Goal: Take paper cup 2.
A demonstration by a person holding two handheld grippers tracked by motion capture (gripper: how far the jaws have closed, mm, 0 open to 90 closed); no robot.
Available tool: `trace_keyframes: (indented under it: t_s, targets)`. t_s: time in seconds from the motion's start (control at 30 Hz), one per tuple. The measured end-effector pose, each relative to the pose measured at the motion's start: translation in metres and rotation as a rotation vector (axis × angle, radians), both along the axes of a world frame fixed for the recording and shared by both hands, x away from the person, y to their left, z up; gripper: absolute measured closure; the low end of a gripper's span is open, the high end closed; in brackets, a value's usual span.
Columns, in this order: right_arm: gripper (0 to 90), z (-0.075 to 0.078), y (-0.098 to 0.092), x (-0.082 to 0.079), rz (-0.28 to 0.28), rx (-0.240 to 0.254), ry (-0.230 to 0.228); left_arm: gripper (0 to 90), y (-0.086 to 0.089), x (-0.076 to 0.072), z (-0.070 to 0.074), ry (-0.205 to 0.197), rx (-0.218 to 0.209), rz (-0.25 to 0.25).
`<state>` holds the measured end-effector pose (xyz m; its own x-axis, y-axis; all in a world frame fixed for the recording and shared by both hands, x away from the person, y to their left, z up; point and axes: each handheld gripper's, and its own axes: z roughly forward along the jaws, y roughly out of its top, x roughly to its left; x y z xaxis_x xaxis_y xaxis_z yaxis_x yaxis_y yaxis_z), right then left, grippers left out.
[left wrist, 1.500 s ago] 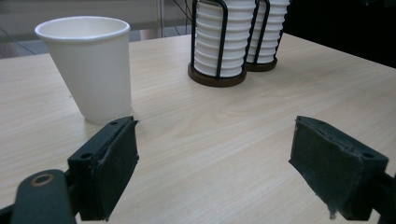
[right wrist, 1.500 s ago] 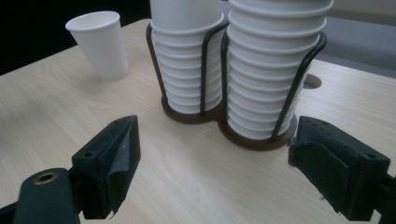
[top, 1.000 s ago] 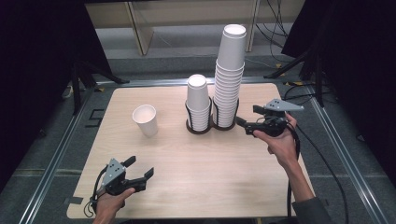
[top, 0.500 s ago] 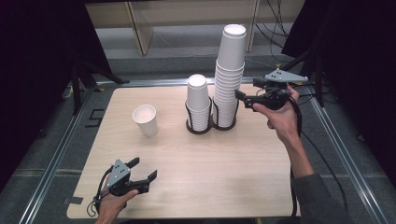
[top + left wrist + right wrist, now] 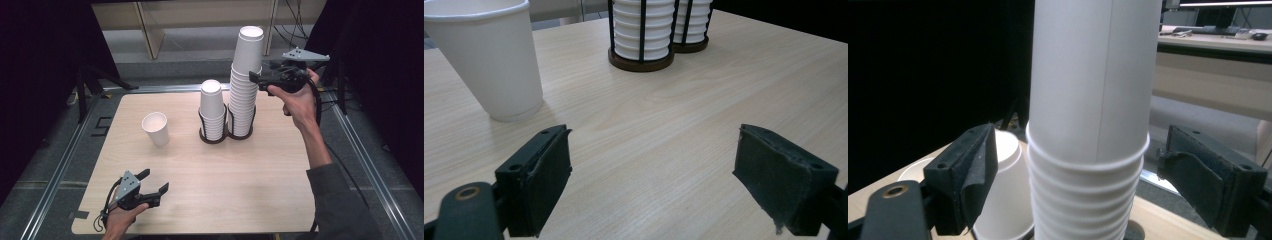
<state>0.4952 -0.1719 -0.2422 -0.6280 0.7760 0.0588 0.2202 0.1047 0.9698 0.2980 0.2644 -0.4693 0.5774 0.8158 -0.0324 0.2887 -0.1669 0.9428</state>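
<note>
High above the pale wooden table [image 5: 240, 180], the right gripper [image 5: 256, 76] is held level on a raised forearm, its jaws spread either side of the top cup of the tall stack of white paper cups [image 5: 245, 85], apart from its wall. Near the table's front edge, the left gripper [image 5: 154, 181] rests low, jaws parted on nothing, facing the single white paper cup [image 5: 155, 128].

Right claw [image 5: 256, 76] high beside tall cup stack [image 5: 244, 85] — left claw [image 5: 154, 182] low, near table [image 5: 240, 180] edge
</note>
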Motion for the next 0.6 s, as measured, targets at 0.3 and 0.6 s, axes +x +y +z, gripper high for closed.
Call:
trace_keyframes:
  t_s: [0.3, 0.6]
  targets:
    - [15.4, 0.012, 0.010, 0.020, -0.017, -0.006, 0.002, 14.3, -0.001, 0.000, 0.000, 0.000, -0.001, -0.006]
    - [14.8, 0.015, 0.023, 0.033, -0.018, -0.028, 0.003, 14.3, 0.000, 0.000, 0.000, -0.002, -0.004, -0.009]
